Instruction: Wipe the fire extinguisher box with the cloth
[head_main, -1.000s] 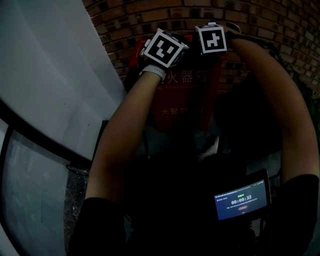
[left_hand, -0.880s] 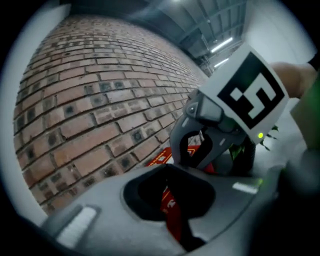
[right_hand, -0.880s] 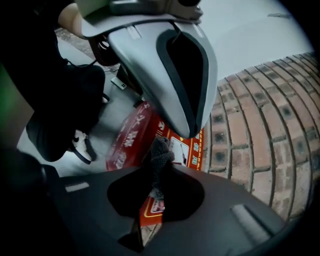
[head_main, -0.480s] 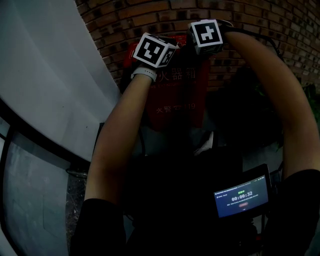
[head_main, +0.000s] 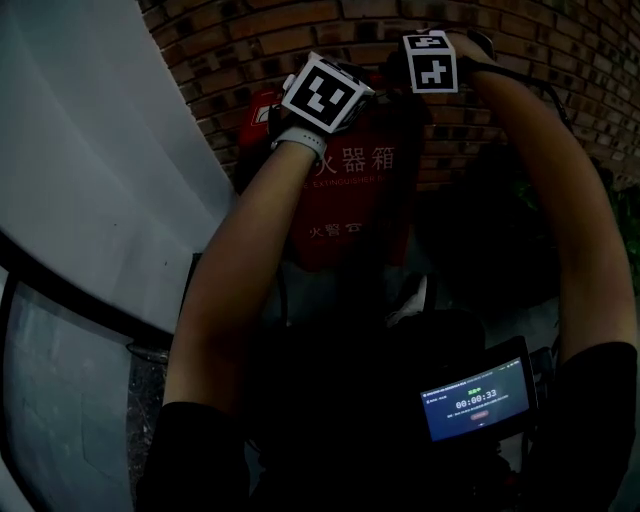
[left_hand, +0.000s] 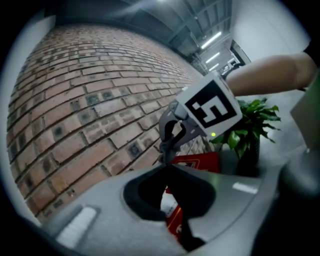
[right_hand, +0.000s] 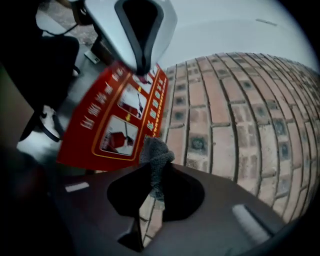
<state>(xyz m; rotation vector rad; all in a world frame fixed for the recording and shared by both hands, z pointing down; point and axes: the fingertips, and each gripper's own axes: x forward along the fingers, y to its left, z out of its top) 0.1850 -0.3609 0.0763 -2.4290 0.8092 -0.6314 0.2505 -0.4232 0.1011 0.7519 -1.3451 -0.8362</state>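
The right tool (right_hand: 156, 169) is shut tight on a small grey cloth (right_hand: 156, 152). A tuft of the cloth sticks up past the tips of the tool. In the right gripper view the tuft sits at the lower edge of the red fire extinguisher box (head_main: 360, 200), right where the red face meets the brick wall (head_main: 300, 30). I cannot tell if the cloth touches the box or is just in front of it.

The left tool (left_hand: 167, 166) has its two jaws pressed together at the tips, and nothing is held between them. Behind the tips, a bit of the red box shows through the gap lower down. This tool is up near the top of the box, just beside the right tool, and each one can be seen in the other's view.

The box stands against the brick wall, with white writing and small pictures on its red face. In the head view both arms reach up to it – the left arm crosses the front of the box and the right arm bends round its right side.

A green plant (left_hand: 250, 125) stands beside the box. A smooth pale wall (head_main: 90, 150) is on the left. Low down near the person's body a small screen (head_main: 474, 400) glows – and a shoe (right_hand: 44, 122) shows on the floor below
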